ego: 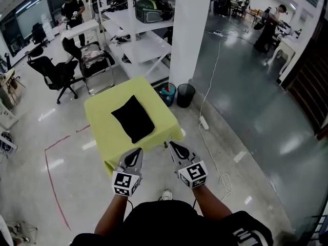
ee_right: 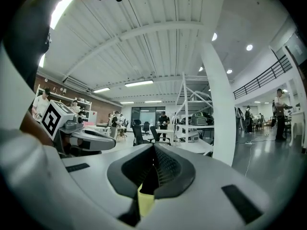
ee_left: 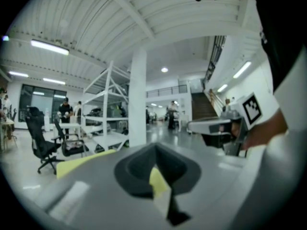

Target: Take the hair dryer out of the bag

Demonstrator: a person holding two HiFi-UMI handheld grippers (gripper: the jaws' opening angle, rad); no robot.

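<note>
A black bag (ego: 133, 118) lies closed in the middle of a small table with a yellow-green cloth (ego: 102, 111). No hair dryer shows anywhere. My left gripper (ego: 136, 151) hangs just short of the table's near edge, jaws shut and empty. My right gripper (ego: 172, 145) is beside it at the table's near right corner, also shut and empty. In the left gripper view the shut jaws (ee_left: 156, 150) point level across the room, with a strip of the cloth (ee_left: 81, 161) at the left. The right gripper view shows its shut jaws (ee_right: 154, 150) and the left gripper (ee_right: 81, 138).
A white pillar (ego: 187, 29) stands behind the table, with a black bin (ego: 185, 95) and a blue bin (ego: 167, 94) at its foot. White shelving (ego: 138, 29) and office chairs (ego: 54, 73) stand behind and to the left. A cable with a power strip (ego: 204, 122) runs along the floor at right.
</note>
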